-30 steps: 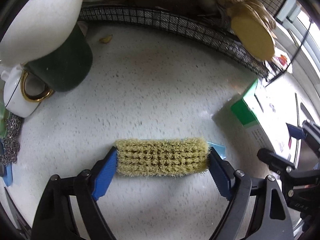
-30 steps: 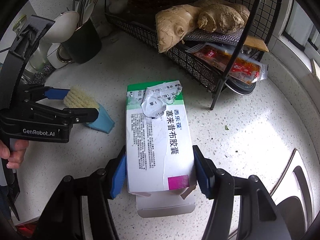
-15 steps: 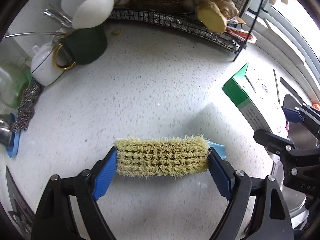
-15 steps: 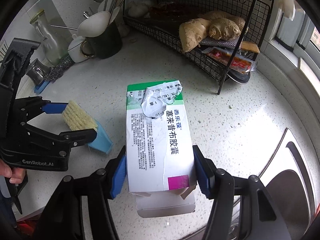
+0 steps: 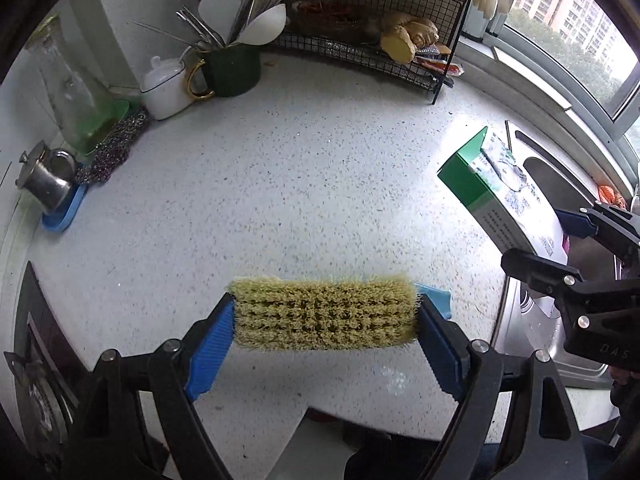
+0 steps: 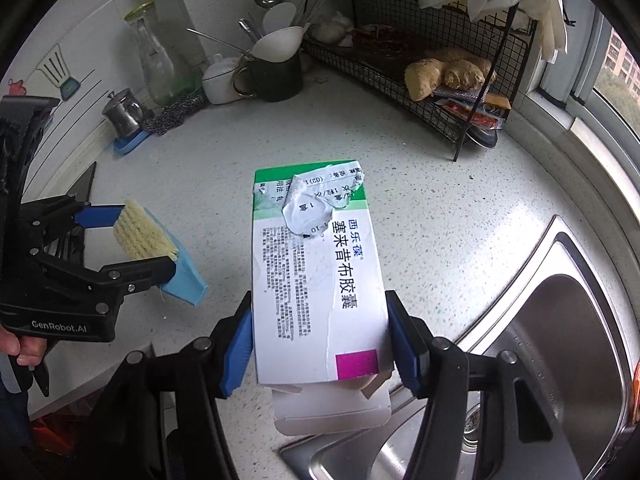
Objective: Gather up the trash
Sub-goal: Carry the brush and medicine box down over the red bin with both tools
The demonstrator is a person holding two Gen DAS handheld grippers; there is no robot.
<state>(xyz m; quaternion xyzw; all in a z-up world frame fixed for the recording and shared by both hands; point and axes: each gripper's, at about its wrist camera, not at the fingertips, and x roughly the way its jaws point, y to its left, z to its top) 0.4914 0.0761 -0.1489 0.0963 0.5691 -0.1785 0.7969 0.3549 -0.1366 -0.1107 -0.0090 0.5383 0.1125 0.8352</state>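
My left gripper [image 5: 326, 326] is shut on a blue-backed scrub brush [image 5: 324, 312] with yellow bristles, held above the speckled counter near its front edge. The brush also shows in the right wrist view [image 6: 146, 236], held by the left gripper [image 6: 128, 240]. My right gripper [image 6: 320, 340] is shut on a green-and-white medicine box [image 6: 316, 272] with a torn label and an open flap, held over the counter beside the sink. The box also shows in the left wrist view [image 5: 504, 196], where the right gripper [image 5: 568, 240] holds it.
A black wire rack [image 6: 400, 68] with ginger stands at the back. A dark green utensil mug [image 5: 232, 68], a white pot [image 5: 166, 88], a glass bottle [image 6: 160, 64], a steel scourer [image 5: 112, 152] and a small steel jug [image 5: 44, 184] line the back left. A steel sink [image 6: 540, 360] lies to the right.
Both grippers have pulled back and up from the counter with the brush and the box still held; much more of the counter, the rack and the sink now shows.
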